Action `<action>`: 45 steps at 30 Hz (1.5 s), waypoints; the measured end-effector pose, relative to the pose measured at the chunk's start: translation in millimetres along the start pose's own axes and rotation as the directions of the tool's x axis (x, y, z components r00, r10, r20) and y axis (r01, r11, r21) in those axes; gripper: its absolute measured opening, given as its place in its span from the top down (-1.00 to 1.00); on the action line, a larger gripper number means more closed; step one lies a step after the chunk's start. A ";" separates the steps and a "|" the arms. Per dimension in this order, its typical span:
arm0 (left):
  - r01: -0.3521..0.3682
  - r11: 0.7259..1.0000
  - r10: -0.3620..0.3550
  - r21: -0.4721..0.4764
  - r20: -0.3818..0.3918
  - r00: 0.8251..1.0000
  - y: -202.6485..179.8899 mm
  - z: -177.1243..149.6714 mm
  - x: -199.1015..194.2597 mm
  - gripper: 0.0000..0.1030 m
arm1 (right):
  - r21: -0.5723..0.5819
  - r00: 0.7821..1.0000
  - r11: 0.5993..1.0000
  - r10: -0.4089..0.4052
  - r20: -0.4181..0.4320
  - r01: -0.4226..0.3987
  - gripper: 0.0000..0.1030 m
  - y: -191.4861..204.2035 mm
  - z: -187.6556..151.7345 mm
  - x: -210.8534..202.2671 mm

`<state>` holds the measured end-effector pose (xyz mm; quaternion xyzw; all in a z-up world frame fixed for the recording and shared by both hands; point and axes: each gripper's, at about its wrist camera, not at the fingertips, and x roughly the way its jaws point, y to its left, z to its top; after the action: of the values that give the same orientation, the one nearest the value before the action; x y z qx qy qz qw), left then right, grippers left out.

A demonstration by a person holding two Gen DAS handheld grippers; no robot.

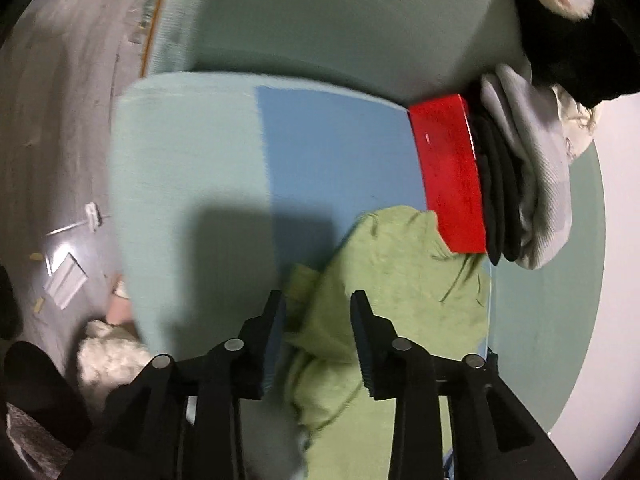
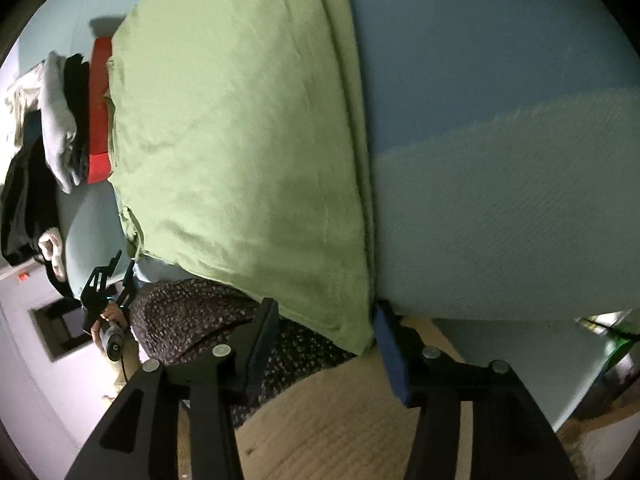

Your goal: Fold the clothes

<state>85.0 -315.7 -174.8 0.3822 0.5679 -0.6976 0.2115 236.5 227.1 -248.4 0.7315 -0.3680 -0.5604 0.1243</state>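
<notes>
Now both grippers, left (image 1: pixel 318 300) and right (image 2: pixel 326 310), stand with jaws half-open, empty; the folded green cotton garment (image 2: pixel 240 140) overhanging the blue padded worktop (image 2: pixel 480 80) could slide off.

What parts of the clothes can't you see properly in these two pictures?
- Green garment: its top is cut off by the right wrist view's edge, and its near end in the left wrist view is hidden behind the left gripper.
- Stack of folded clothes: the red block hides its side.
- Dark clothes: too dim and squeezed at the right wrist view's edge.
</notes>
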 end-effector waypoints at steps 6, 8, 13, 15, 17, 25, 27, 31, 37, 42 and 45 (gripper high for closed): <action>-0.025 1.000 0.025 0.001 -0.058 0.998 -2.1 -0.1 19.0 0.19 | 0.071 0.996 0.997 0.049 -0.071 -0.044 -0.16 -10.0 -3.1 30.5; -0.001 1.000 0.001 -0.007 -0.056 0.998 2.8 0.7 17.1 0.20 | 0.117 0.993 0.989 0.096 -0.074 -0.087 0.04 -17.4 -1.1 35.1; 0.093 0.995 -0.090 0.019 -0.104 0.990 -7.4 -3.0 25.5 0.29 | 0.112 0.990 0.985 0.136 -0.030 -0.132 0.56 -12.6 5.0 28.7; 0.078 0.996 -0.075 0.034 -0.089 0.993 -12.8 -4.1 31.4 0.95 | 0.076 0.992 0.989 0.124 0.007 -0.124 0.68 -2.7 4.3 19.0; 0.055 0.998 -0.055 0.019 -0.029 0.998 -11.8 -5.5 28.1 0.95 | 0.031 0.989 0.990 0.137 0.052 -0.139 0.76 7.8 4.1 6.7; 0.161 0.986 -0.162 0.038 0.038 0.986 -12.6 9.5 -17.9 0.95 | -0.120 0.908 0.945 0.325 0.265 -0.303 0.82 46.3 5.1 -85.0; 0.167 0.984 -0.169 0.067 0.039 0.985 -18.6 12.4 -31.0 0.95 | -0.178 0.882 0.926 0.373 0.288 -0.333 0.82 58.9 0.7 -104.7; 0.081 0.980 -0.096 0.182 0.077 0.992 -42.0 9.4 -33.5 0.95 | -0.249 0.877 0.916 0.380 0.294 -0.314 0.82 78.8 -12.1 -117.9; 0.005 0.988 -0.010 0.156 0.028 1.000 1.6 7.2 -29.2 0.90 | -0.221 0.908 0.928 0.350 0.231 -0.301 0.81 69.2 -15.5 -88.0; -0.033 0.988 0.044 0.151 -0.072 0.996 23.5 -3.0 -8.3 -0.03 | -0.178 0.931 0.944 0.309 0.192 -0.277 0.79 62.8 -10.6 -61.5; -0.066 0.982 0.082 0.179 -0.080 0.993 27.0 -3.1 -8.3 -0.18 | -0.169 0.941 0.953 0.282 0.184 -0.253 0.77 61.4 -8.2 -55.7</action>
<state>110.8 -321.1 -185.7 0.4501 0.4982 -0.7194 0.1780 213.8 220.1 -168.5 0.6016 -0.4338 -0.6361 0.2127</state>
